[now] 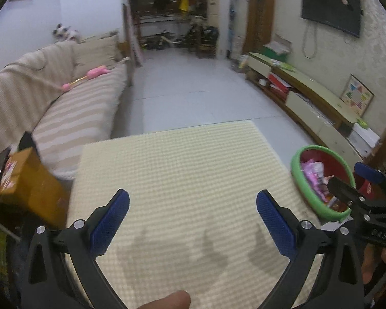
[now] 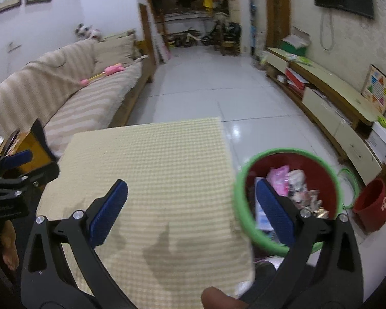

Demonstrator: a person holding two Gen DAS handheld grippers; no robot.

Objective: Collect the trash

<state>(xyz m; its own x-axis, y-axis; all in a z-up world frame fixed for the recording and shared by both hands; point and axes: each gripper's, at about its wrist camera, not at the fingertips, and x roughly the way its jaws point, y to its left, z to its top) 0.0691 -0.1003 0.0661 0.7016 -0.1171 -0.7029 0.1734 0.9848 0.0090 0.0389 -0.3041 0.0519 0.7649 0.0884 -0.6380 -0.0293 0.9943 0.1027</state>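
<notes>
A red bin with a green rim (image 2: 290,152) stands on the floor to the right of a table covered by a cream textured mat (image 2: 151,170). It holds pink and white wrappers (image 2: 293,180). The bin also shows in the left wrist view (image 1: 306,185). My left gripper (image 1: 193,221) is open and empty above the mat (image 1: 182,170). My right gripper (image 2: 190,211) is open and empty, its right finger over the bin, its left over the mat's right part. The right gripper shows at the right edge of the left wrist view (image 1: 357,188).
A striped beige sofa (image 1: 72,110) with a pink toy (image 1: 90,76) runs along the left. A brown cardboard box (image 1: 31,177) sits by the table's left side. A low TV cabinet (image 2: 329,103) lines the right wall. A small red bucket (image 2: 371,206) stands right of the bin.
</notes>
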